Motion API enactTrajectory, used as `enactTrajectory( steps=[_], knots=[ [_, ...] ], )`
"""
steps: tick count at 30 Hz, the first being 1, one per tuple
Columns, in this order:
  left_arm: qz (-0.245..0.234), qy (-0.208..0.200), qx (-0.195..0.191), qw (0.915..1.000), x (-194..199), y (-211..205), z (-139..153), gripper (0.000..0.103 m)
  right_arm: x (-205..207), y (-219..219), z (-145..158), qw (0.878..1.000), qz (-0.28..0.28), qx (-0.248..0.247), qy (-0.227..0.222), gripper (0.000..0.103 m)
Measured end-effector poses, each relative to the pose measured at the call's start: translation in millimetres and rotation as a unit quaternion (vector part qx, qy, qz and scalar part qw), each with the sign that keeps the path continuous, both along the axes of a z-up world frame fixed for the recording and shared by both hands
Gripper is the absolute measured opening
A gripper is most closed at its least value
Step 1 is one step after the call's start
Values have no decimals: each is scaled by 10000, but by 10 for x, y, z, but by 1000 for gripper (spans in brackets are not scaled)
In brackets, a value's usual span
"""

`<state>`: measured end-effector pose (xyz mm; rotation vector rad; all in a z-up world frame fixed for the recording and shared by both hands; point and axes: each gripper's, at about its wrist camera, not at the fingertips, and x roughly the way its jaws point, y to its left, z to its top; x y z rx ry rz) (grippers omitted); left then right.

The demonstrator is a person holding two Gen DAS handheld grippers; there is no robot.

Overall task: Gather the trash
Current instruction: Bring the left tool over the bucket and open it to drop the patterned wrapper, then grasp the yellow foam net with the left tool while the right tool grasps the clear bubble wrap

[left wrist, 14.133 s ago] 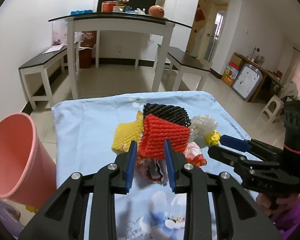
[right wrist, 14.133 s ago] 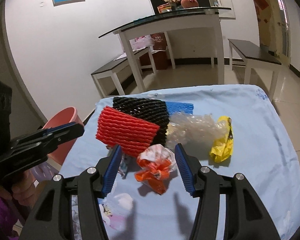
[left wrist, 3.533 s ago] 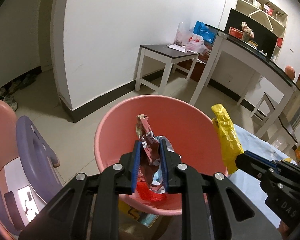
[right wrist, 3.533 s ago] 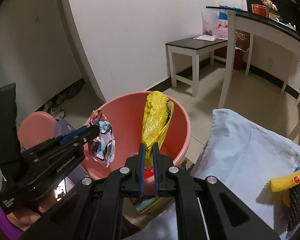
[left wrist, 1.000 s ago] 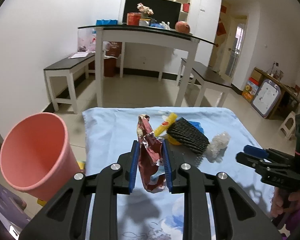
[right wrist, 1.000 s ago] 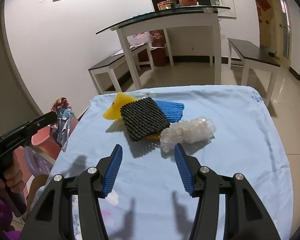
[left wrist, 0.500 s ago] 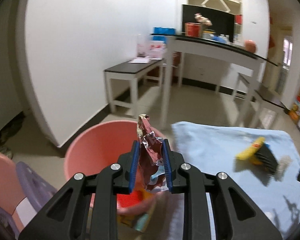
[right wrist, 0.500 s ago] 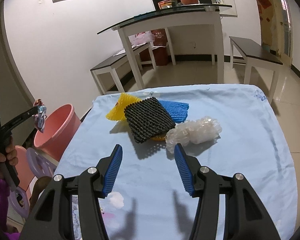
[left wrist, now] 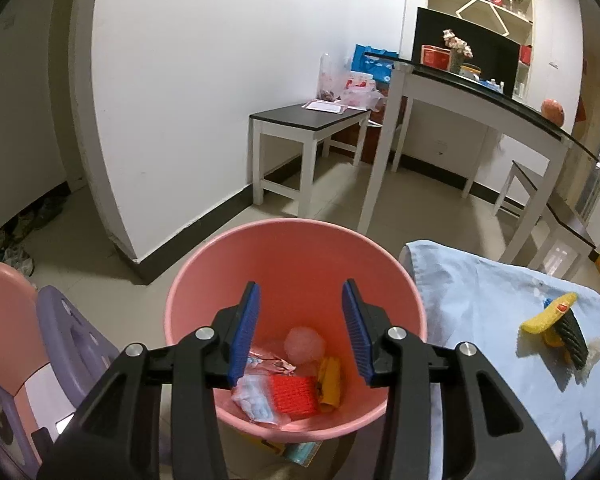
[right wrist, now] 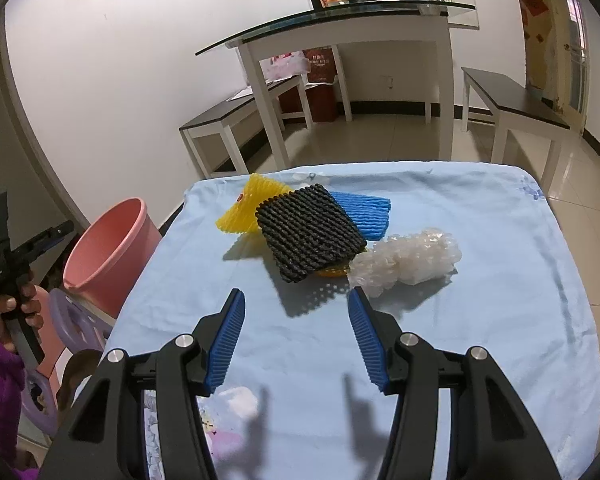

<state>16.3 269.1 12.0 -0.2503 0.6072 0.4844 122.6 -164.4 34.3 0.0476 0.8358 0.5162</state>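
Left hand-held gripper (left wrist: 302, 330) spread, empty over pink bin (left wrist: 204, 272) already holding wrappers. Right hand-held gripper (right wrist: 296, 338) spread above bench (right wrist: 520, 312). Left to collect: black net (right wrist: 310, 236), yellow net (right wrist: 252, 202), blue net (right wrist: 370, 210), bubble wrap (right wrist: 408, 262).

One pink bucket (left wrist: 296, 256) by the table. On the blue cloth (right wrist: 480, 320): four foam nets, namely yellow (right wrist: 248, 210), black (right wrist: 310, 236), blue (right wrist: 368, 210), orange (right wrist: 332, 271), and one bubble-wrap wad (right wrist: 408, 260).

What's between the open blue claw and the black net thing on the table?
Only bare blue tablecloth with shadows lies between the right gripper and the black foam net, as the right wrist view shows.
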Motion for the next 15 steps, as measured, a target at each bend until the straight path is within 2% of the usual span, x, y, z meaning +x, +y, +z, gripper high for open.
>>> enactTrajectory(
  steps=[7,15],
  knots=[
    [-542,-10,-36,9985,96,-288,1,43,12,-108,-13,9999,-139,48,16,53],
    [-1310,137,-429,9904,275,-730,-74,43,24,-303,-28,9993,-351,126,25,53]
  ],
)
